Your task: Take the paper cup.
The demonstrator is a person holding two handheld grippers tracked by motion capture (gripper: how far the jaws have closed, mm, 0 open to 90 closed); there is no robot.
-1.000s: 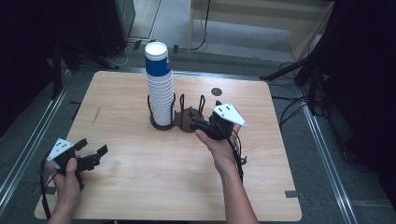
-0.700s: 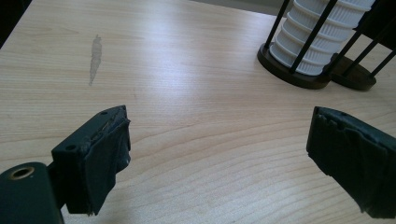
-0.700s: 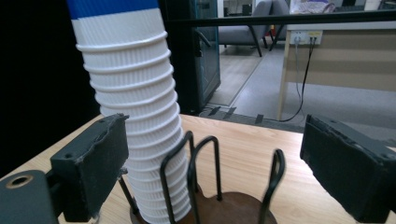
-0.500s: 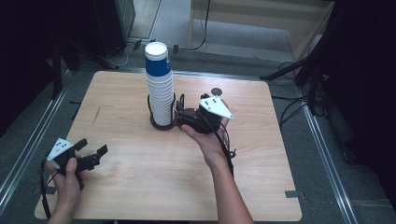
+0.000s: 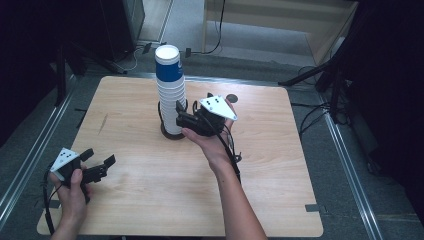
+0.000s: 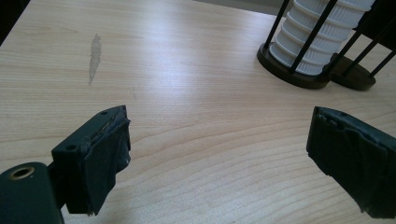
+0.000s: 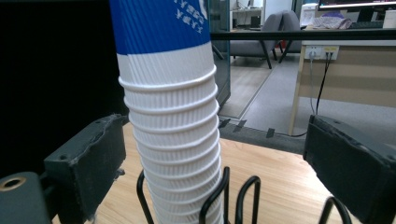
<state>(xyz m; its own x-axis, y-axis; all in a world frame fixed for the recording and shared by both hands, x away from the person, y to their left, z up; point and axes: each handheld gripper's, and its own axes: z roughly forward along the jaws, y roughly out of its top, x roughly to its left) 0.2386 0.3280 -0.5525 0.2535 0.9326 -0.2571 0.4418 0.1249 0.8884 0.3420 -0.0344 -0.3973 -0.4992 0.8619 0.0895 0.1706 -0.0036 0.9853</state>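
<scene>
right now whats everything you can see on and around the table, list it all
cup stack: one nested stack, white with a blue top cup, upright in the holder, far middle of the table
cup holder: one, black wire with round bases, far middle of the table
table: one, light wood, a pale smear on its left part
small round disc: one, dark, on the table beyond the right gripper
left gripper: black, jaws open, low over the near left corner, nothing between them
right gripper: black, jaws just been opening, apart either side of the cup stack, not touching it
</scene>
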